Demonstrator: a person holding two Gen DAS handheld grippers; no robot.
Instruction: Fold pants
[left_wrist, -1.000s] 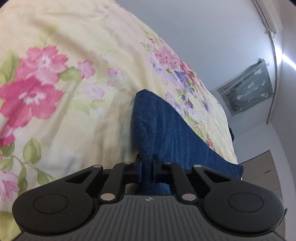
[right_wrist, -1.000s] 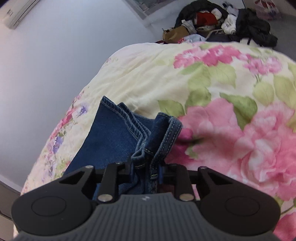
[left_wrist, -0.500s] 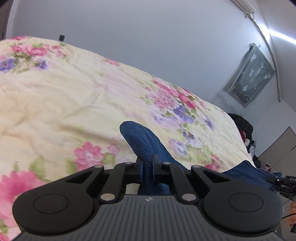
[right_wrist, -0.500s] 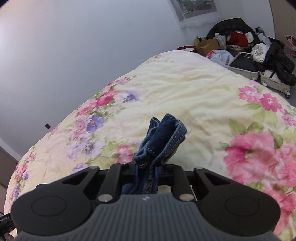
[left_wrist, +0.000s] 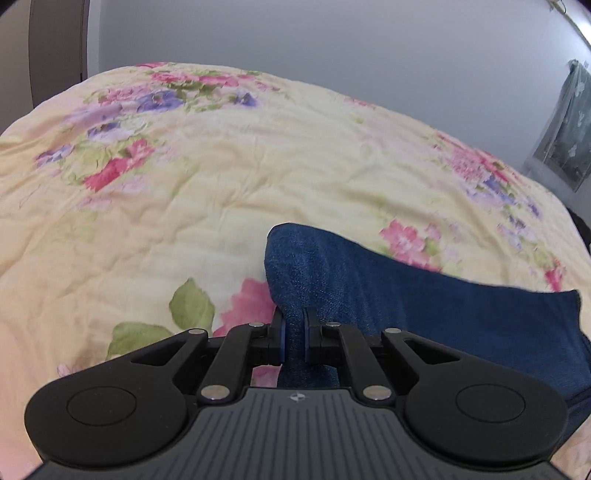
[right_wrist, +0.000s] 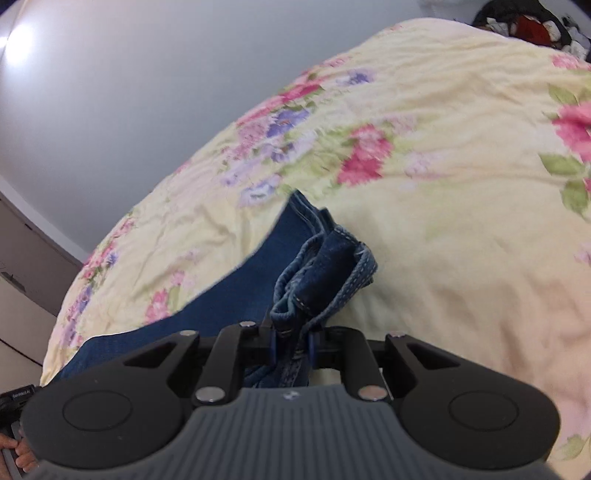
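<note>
Left gripper (left_wrist: 293, 338): jaws drawn close together, clamped on a fold of the blue denim pants (left_wrist: 424, 306). The fabric passes straight up between the two fingers and ends in a rounded, smooth folded edge just beyond the fingertips. From there the denim runs off to the right of the gripper as one broad flat panel, reaching the right edge of the left wrist view. The panel's underside is out of sight; it appears to hang a little above the bedspread (left_wrist: 207, 206), though contact cannot be settled from this angle.

Right gripper (right_wrist: 291, 341): jaws likewise pinched in, grasping a bunched end of the pants (right_wrist: 325, 269). Here the cloth shows stitched hems with pale thread, several layers crumpled together and standing up just ahead of the fingertips, tilted slightly right. A flatter stretch of denim extends from the bunch to the left and downward, toward the lower left of the right wrist view.

Beyond the pants in both views: pale yellow quilted bedspread with pink and purple flowers and green leaves, somewhat blurred. A plain grey-white wall (left_wrist: 332, 44) rises behind the bed. Far right in the left wrist view, a grey patterned curtain (left_wrist: 569, 125). Top right in the right wrist view, a dark heap of clothes (right_wrist: 528, 22) past the bed's edge.
</note>
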